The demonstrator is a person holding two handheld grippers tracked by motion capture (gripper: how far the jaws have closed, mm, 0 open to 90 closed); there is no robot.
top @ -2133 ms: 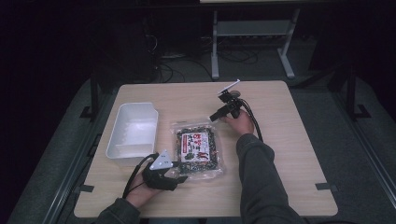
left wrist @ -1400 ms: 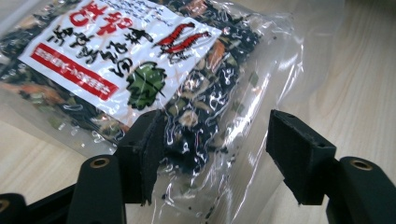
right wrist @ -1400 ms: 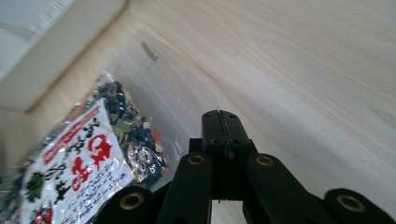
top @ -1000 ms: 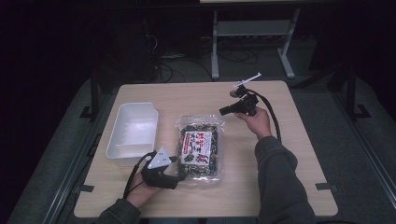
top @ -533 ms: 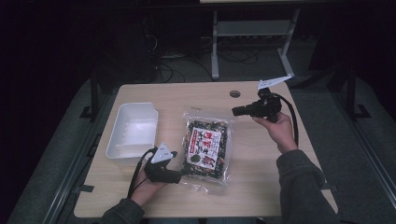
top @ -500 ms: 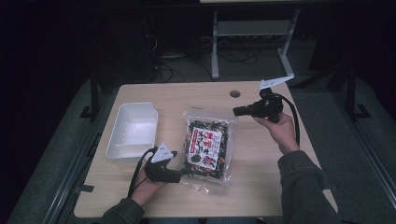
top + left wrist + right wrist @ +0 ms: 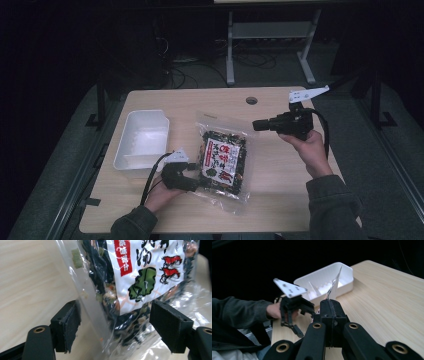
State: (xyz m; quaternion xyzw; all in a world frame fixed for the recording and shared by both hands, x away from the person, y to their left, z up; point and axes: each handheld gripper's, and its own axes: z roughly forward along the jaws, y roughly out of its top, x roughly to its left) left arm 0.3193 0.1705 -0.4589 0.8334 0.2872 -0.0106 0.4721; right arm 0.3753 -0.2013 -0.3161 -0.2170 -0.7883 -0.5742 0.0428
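Nearest to me, my left tongs (image 7: 196, 184) lie low on the pale wooden table (image 7: 280, 200), at the near left corner of the clear plastic bag of dark dried greens with the red-and-white printed label (image 7: 225, 160). In the left gripper view the jaws have just been closing, and the bag's (image 7: 140, 277) edge stands between them. The pads do not look to be pressing on the film yet, so I count these tongs as released, not gripping.

The bag itself lies flat in the middle of the table, just beside the white rectangular plastic tray (image 7: 125, 162), which sits to its left and a little farther off.

Farther out, my right tongs (image 7: 257, 124) are raised above the right side of the table, well apart from the bag. In the right gripper view they (image 7: 330, 307) are clenched on a thin sliver of clear film (image 7: 335, 287), which sticks up from between the jaws.

I judge the step in hand to be taking hold of the bag with my left tongs. Next I should finish that squeeze on the corner, deep enough that the slippery film does not slide out. My right tongs need to put the sliver down before they can help.
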